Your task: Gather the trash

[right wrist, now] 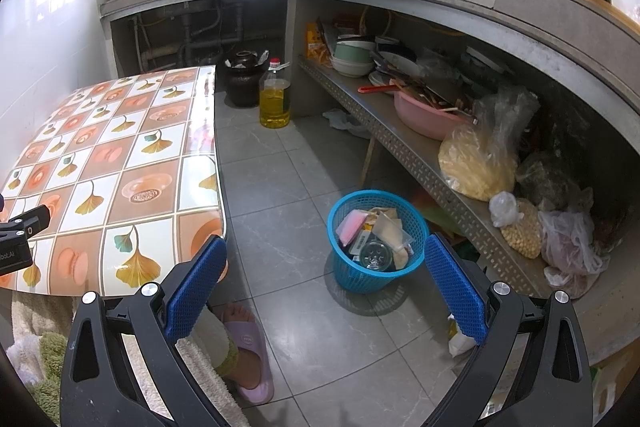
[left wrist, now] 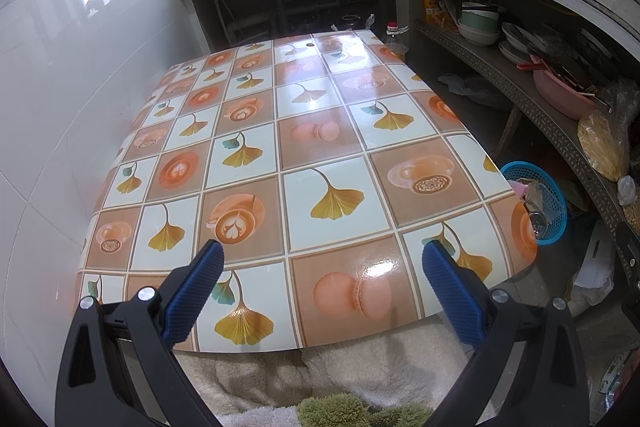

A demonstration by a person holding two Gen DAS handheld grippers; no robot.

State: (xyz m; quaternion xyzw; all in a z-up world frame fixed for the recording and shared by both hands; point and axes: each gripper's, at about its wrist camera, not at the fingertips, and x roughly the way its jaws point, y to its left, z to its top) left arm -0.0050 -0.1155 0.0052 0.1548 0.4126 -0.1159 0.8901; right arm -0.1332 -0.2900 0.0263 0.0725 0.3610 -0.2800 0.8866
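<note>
A blue plastic basket (right wrist: 374, 267) stands on the grey floor tiles, holding several bits of trash: a pink packet (right wrist: 352, 225), paper scraps and a clear round lid (right wrist: 374, 255). The same blue basket (left wrist: 554, 205) shows past the table's right edge in the left wrist view. My right gripper (right wrist: 326, 267) hangs open above the floor, just in front of the basket, with nothing between its fingers. Over the near edge of the patterned table (left wrist: 320, 99), my left gripper (left wrist: 322, 259) stands open and empty. A tiny dark speck (left wrist: 309, 45) lies at the table's far end.
A low metal shelf (right wrist: 404, 151) with bowls, a pink basin (right wrist: 424, 117) and bagged food runs along the right. An oil bottle (right wrist: 275, 99) and a dark jar (right wrist: 242, 79) stand on the floor. A foot in a purple slipper (right wrist: 250, 351) is below my right gripper.
</note>
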